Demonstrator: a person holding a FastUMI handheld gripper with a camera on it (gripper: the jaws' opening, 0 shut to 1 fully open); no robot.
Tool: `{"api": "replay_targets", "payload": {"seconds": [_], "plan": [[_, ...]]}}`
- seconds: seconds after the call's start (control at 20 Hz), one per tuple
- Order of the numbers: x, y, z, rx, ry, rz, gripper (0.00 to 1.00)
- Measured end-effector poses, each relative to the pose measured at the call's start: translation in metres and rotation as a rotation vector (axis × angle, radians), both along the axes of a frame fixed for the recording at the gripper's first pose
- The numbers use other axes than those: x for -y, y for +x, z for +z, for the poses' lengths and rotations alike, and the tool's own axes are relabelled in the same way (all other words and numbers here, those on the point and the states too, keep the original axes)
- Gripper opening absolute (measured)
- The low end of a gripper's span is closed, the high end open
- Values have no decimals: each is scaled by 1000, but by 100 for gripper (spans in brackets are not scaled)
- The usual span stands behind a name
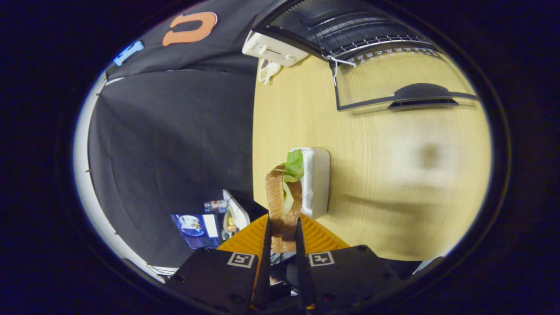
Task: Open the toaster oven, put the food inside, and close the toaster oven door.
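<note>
The claw is clamped on a sandwich, both fingers pressing the bread slices from either side, with green lettuce sticking out of the end that points away from the claw. Just beyond the sandwich a white tray rests on the pale wooden worktop. Well beyond the claw stands the toaster oven, its glass door swung fully open and its wire rack visible inside.
</note>
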State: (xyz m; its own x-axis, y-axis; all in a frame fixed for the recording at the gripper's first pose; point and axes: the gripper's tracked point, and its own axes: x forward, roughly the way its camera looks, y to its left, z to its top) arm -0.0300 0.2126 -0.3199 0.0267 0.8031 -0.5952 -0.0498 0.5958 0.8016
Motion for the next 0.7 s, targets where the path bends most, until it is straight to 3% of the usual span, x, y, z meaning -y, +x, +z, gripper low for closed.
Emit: {"api": "replay_targets", "payload": {"seconds": [0.15,0.35,0.7], "plan": [[18,14,34,52,73,-69,31],[54,52,66,154,153,-238,31],[109,141,50,221,184,-555,31]]}}
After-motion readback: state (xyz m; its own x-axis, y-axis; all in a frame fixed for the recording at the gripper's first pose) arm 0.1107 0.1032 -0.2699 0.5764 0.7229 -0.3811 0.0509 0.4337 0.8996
